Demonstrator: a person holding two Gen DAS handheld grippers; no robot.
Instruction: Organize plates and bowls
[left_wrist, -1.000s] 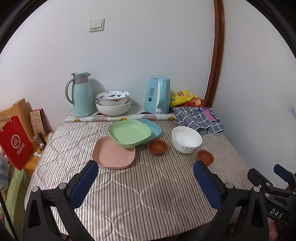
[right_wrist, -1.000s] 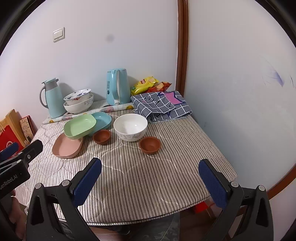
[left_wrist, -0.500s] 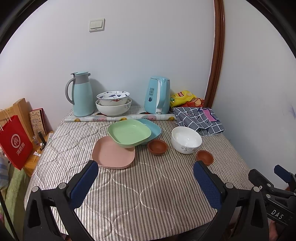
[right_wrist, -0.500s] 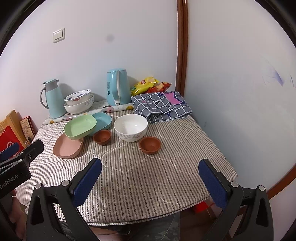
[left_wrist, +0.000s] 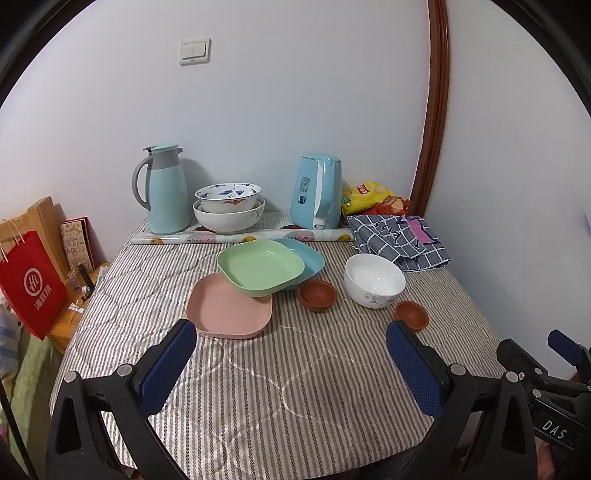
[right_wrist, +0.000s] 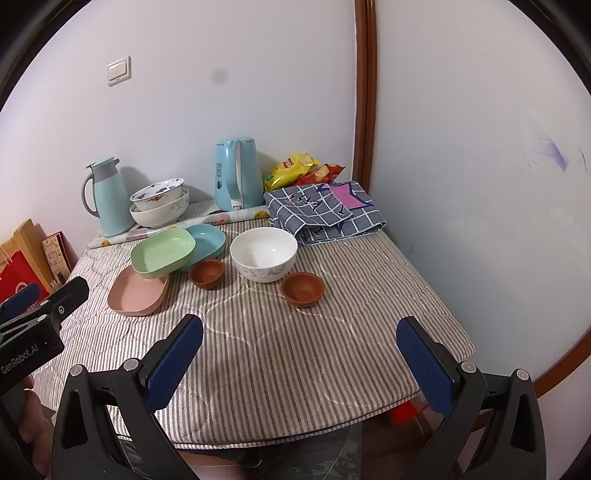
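Above the table (left_wrist: 295, 387), both jaws gape wide — holding nothing.

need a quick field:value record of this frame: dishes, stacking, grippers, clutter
plates: green plate propped on pink plate and blue plate
loose bowls: white bowl; two brown bowls either side of it
back stack: patterned bowl nested in big bowl
left gripper: open, empty, above the table
right gripper: open, empty
clutter: flask, kettle, checked cloth, snack bags
surface: striped tablecloth
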